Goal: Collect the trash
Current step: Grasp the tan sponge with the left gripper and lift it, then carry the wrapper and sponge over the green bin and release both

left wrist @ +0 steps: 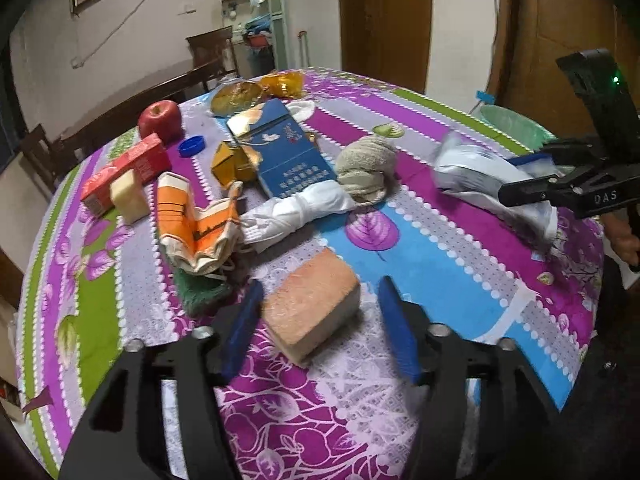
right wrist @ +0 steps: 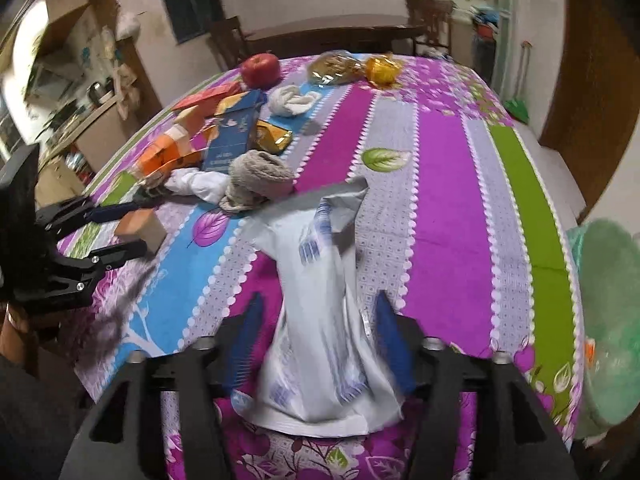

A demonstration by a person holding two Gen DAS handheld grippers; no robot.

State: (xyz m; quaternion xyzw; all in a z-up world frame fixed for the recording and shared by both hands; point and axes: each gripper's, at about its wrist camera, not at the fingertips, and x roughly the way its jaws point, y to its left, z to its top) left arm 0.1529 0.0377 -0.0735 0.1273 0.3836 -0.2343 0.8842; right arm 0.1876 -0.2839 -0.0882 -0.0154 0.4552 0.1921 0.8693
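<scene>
Purple floral cloth covers the bench (left wrist: pixel 460 264); at nine o'clock the left gripper (left wrist: pixel 320 320) stands apart around an orange-topped sponge block (left wrist: pixel 312 308), pads clear of it; at three o'clock the right gripper (right wrist: pixel 316 340) stands apart, a crumpled white-and-blue plastic bag (right wrist: pixel 320 320) between its blue fingers (right wrist: pixel 390 340); whether they touch it I cannot tell.

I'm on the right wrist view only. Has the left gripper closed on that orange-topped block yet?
Observer: No. The orange-topped block lies between the left gripper's open jaws, with a gap at the right pad.
Operator: Anything small near the apple?
Observer: A blue bottle cap lies just right of it.
Operator: What's under the orange-and-white bundle?
Observer: A green scouring pad, partly covered.
</scene>
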